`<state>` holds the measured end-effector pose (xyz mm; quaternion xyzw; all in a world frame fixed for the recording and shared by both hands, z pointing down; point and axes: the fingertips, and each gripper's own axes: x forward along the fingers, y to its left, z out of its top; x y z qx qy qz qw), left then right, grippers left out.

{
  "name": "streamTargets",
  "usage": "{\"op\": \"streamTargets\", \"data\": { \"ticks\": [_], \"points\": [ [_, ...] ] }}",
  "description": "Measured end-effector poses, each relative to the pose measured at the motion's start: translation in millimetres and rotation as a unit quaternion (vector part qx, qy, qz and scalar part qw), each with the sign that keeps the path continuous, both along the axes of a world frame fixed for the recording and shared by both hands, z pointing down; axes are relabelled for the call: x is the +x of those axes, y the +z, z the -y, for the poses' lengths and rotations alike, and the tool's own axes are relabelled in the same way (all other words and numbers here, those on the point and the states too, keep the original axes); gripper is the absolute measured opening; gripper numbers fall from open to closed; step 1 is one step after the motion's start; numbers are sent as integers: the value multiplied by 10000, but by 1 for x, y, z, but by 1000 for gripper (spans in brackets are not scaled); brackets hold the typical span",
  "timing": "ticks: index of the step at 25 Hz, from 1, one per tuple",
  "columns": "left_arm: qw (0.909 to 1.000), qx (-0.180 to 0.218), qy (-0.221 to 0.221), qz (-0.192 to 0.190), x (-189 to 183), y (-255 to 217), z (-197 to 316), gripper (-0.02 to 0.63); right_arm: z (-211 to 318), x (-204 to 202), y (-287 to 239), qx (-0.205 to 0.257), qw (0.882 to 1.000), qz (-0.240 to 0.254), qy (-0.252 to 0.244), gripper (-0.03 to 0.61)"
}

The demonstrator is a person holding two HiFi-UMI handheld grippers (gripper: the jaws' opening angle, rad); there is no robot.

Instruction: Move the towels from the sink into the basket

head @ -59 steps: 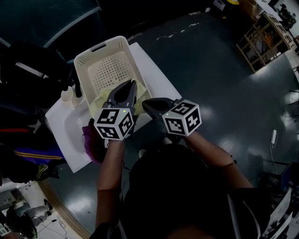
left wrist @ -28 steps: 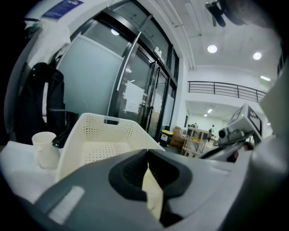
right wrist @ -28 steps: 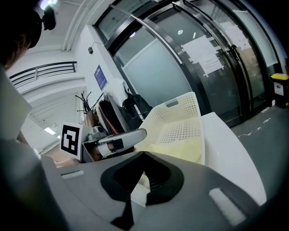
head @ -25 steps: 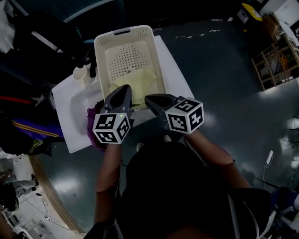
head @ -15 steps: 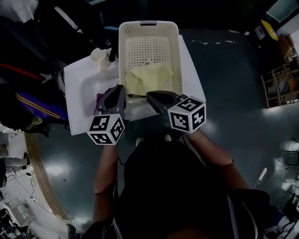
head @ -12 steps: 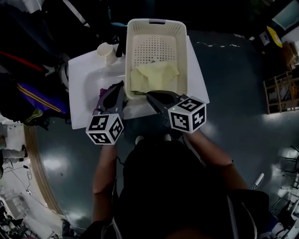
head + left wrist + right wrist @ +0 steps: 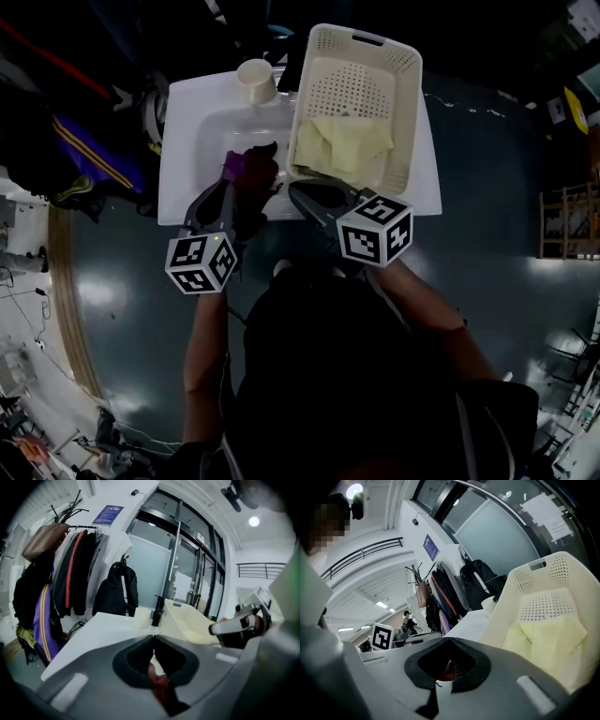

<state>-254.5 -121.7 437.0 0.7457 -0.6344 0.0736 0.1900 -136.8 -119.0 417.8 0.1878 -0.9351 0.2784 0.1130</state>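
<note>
Slippage threatens: left gripper point(image 7: 223, 190) and right gripper point(image 7: 298, 193) each pinch the purple towel point(image 7: 249, 172) just left of the basket point(image 7: 409, 122) (thin bites); its slack could snag the basket's rim.
</note>
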Motion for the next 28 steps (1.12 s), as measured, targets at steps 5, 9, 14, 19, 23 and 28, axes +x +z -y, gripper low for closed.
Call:
{"op": "streamTargets", "data": {
  "ticks": [5, 9, 14, 19, 23, 28],
  "points": [
    [9995, -220, -244, -17, -25, 18, -20, 9, -10, -22, 14, -156, 9995, -133, -258, -2],
    [9988, -351, -324, -78, -35, 31, -33, 10, -19, -39, 29, -272, 9983, -271, -433, -2],
    [9980, -516, -339, -127, -41, 47, -42, 22, -29, -52, 42, -402, 9967, -389, -580, -2],
    [9967, -714, -359, -132, -47, 61, -47, 76, -35, -58, 50, -494, 9956, -457, -660, -2],
    [9956, -864, -332, -116, -49, 71, -47, 108, -38, -62, 55, -526, 9946, -530, -727, -2],
    [9939, -1062, -278, -113, -47, 86, -45, 126, -40, -68, 63, -609, 9933, -595, -785, -2]
  ]
}}
